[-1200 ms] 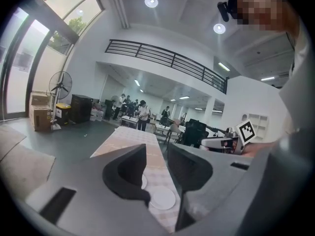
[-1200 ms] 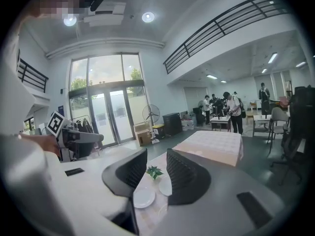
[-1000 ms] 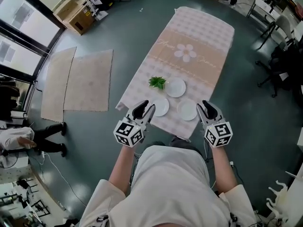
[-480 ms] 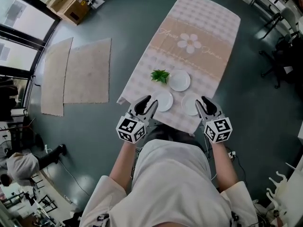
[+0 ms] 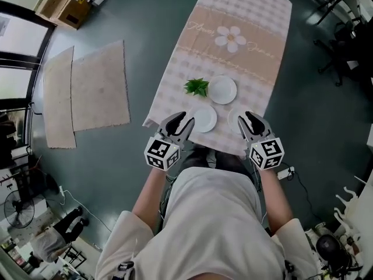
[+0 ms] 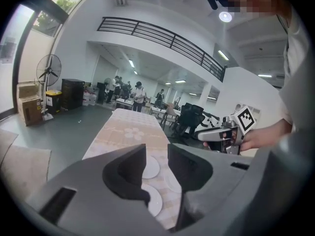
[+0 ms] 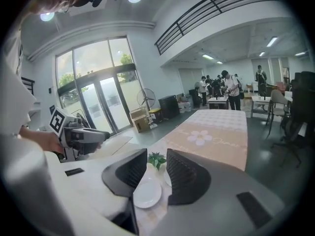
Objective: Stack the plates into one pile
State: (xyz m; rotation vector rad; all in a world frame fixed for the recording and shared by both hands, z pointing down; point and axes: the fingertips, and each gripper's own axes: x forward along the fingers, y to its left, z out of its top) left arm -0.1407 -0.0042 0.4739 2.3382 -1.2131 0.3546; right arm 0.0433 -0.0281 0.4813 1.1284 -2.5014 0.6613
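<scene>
While the left gripper (image 5: 182, 119) and right gripper (image 5: 249, 118) hover spread and empty at the tabletop's (image 5: 245, 16) near end, three separate white plates (image 5: 222, 90) there look stiff, slick and breakable, so pinch by the rim.

Tablecloth (image 5: 233, 16) first: woven cloth, matt, soft checks with a beige band, hanging limp over the table edge. The three plates (image 5: 222, 90) on it look like glazed white ceramic — smooth, with a faint sheen. The little plant (image 5: 197, 87) has crisp green leaves; real or plastic, can't tell. Left gripper (image 5: 179, 121) and right gripper (image 5: 250, 119): matt grey plastic shells, darker jaw pads, ribbed on the right one, all dull. The floor (image 5: 145, 28) is smooth, dark, slightly glossy. Two mats (image 5: 99, 86) look rough and beige — carpet-like. Cardboard boxes (image 5: 61, 7), dull brown. The person's shirt (image 5: 215, 214): plain white cloth, matt.
</scene>
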